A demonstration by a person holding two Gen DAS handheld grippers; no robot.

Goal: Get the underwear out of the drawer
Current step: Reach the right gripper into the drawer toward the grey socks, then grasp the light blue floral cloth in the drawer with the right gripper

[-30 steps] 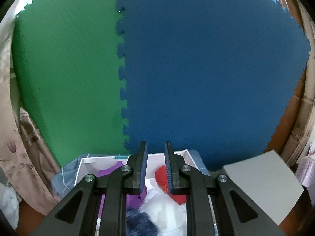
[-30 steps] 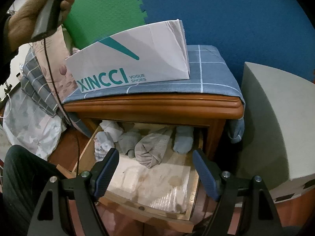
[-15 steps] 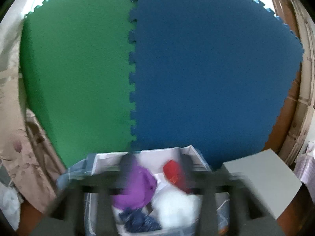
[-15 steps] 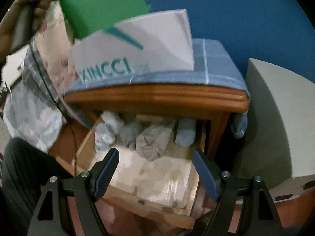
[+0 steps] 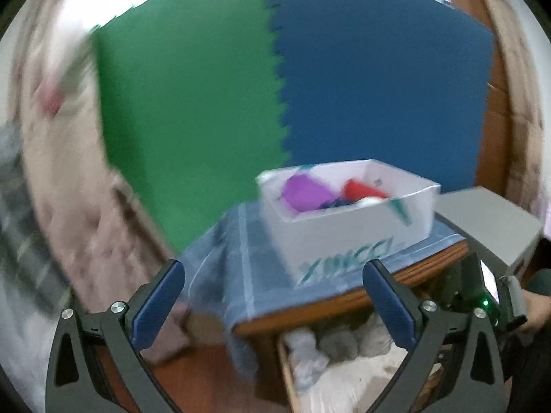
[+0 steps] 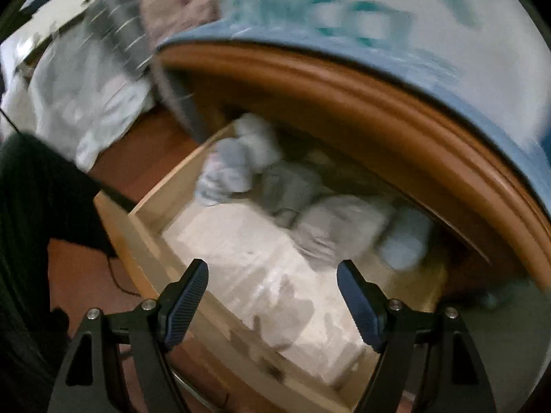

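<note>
The right tool [image 6: 272, 296] hangs with jaws apart over the open drawer [image 6: 155, 227] of rolled underwear [image 6: 292, 192].

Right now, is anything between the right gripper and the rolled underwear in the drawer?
Nothing visible. The right gripper hangs open over the drawer, and the rolled underwear lies uncovered at its back.

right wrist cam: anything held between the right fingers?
No. The right gripper is open and empty above the drawer, short of the rolled underwear.

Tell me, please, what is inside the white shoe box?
Inside the white shoe box lie purple, red and dark blue bundles; its near wall hides the rest.
</note>
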